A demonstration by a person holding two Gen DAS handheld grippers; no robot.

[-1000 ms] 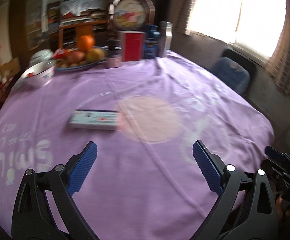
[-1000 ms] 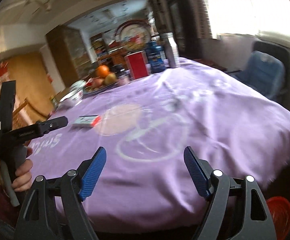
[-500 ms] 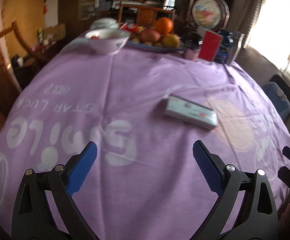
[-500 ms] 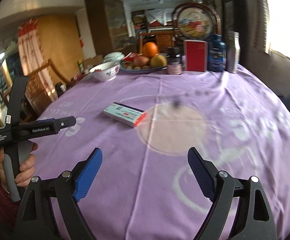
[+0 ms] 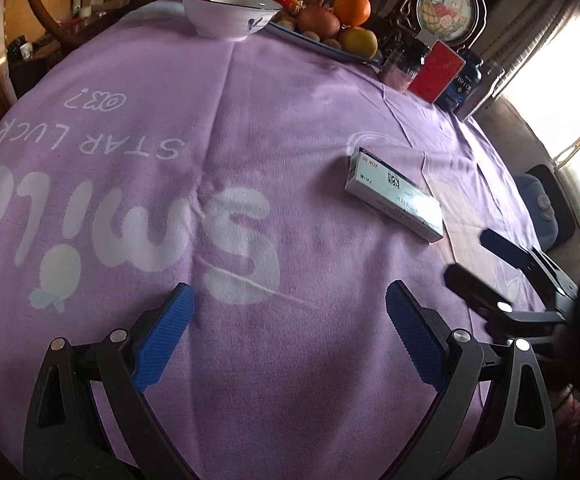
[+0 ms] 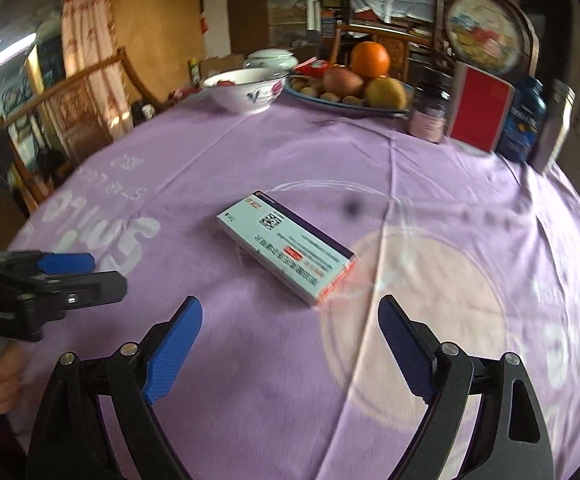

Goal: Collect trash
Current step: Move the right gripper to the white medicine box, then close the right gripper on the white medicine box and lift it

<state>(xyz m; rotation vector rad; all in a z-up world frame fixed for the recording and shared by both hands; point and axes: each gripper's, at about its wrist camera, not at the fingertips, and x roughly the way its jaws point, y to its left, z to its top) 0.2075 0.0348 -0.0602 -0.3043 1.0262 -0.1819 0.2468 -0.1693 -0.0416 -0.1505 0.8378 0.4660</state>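
Note:
A flat white medicine box (image 6: 287,246) with a red end lies on the purple tablecloth (image 6: 249,360) just ahead of my right gripper (image 6: 290,320), which is open and empty. In the left wrist view the box (image 5: 394,194) lies ahead and to the right of my left gripper (image 5: 287,308), which is open and empty above the word "Smile". The right gripper's fingers (image 5: 502,246) show at the right edge of the left wrist view. The left gripper's fingers (image 6: 65,262) show at the left of the right wrist view.
At the table's far side stand a white bowl (image 6: 245,90), a fruit plate (image 6: 354,106) with an orange, a dark jar (image 6: 430,114), a red box (image 6: 480,112), a blue bottle (image 6: 524,120) and a framed round picture (image 6: 486,28). A wooden chair (image 6: 85,92) stands at left.
Both grippers have swung left and moved forward over the table. The box now lies closer, nearly between the right gripper's fingers. Both stay open.

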